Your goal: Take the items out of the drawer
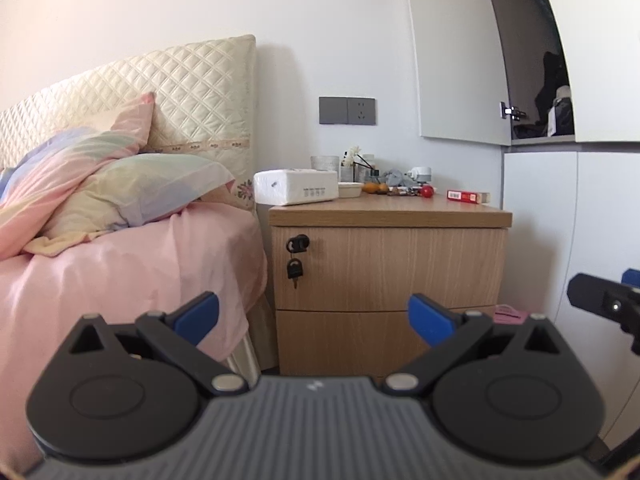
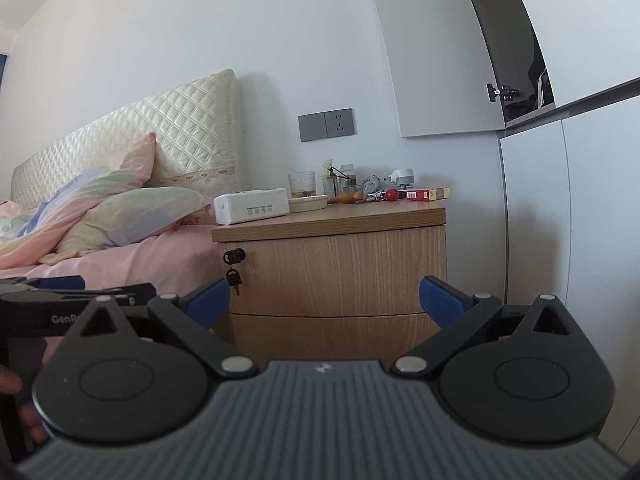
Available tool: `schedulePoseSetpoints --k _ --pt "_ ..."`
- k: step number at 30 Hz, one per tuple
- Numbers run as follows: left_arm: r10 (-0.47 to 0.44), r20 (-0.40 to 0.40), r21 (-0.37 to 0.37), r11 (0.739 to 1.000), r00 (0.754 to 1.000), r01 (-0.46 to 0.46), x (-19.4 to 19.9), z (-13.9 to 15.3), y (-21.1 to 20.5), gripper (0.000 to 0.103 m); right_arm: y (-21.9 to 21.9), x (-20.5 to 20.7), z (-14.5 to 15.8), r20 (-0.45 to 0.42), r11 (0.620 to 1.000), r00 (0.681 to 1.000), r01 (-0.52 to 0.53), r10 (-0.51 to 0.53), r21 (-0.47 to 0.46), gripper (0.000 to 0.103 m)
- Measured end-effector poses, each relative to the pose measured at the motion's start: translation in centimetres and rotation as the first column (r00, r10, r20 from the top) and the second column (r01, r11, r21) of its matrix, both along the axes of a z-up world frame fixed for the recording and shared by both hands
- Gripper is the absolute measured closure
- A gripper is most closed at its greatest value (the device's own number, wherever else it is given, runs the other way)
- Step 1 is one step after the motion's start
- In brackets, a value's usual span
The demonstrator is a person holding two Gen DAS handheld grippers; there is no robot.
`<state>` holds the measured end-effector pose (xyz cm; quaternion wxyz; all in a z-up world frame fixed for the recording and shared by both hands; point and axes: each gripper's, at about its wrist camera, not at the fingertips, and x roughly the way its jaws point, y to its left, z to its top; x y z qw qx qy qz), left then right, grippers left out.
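Both the left tongs [image 1: 313, 317] and right tongs [image 2: 325, 300] gape wide, empty. They face the nightstand [image 1: 390, 264], whose top drawer [image 1: 390, 268] sits shut beside the bed [image 1: 120, 272].

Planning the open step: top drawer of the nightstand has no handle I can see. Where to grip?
No handle shows on the top drawer. Likely best: hook a finger of the open right gripper from straight ahead under the front's lower edge, at the seam above the lower drawer. A key hangs in the lock, so it may be locked.

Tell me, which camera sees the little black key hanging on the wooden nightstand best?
The left wrist view. There the key hangs in full sight under its lock on the nightstand. In the right wrist view, the key looks smaller and sits right beside that tool's blue fingertip.
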<state>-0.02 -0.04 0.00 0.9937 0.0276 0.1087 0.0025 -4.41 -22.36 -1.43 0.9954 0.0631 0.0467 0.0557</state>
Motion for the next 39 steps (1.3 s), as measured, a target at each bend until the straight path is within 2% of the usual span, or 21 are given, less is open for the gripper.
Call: schedulePoseSetpoints --k 6,16,39 --pt "-0.009 0.009 0.039 0.999 1.000 0.008 -0.8 0.4 -1.1 0.001 -0.3 -0.4 0.0 0.000 1.000 1.000 0.001 -0.001 0.006 0.000" --pt "-0.004 0.021 0.023 1.000 1.000 0.004 -0.9 0.3 -0.8 0.001 -0.7 -0.3 0.1 -0.017 0.999 1.000 -0.012 0.013 0.040 0.000" --pt "-0.005 0.024 0.026 1.000 1.000 0.005 -1.1 0.7 -0.9 0.001 -0.7 -0.2 0.2 -0.027 0.998 0.999 -0.026 0.027 0.052 0.000"
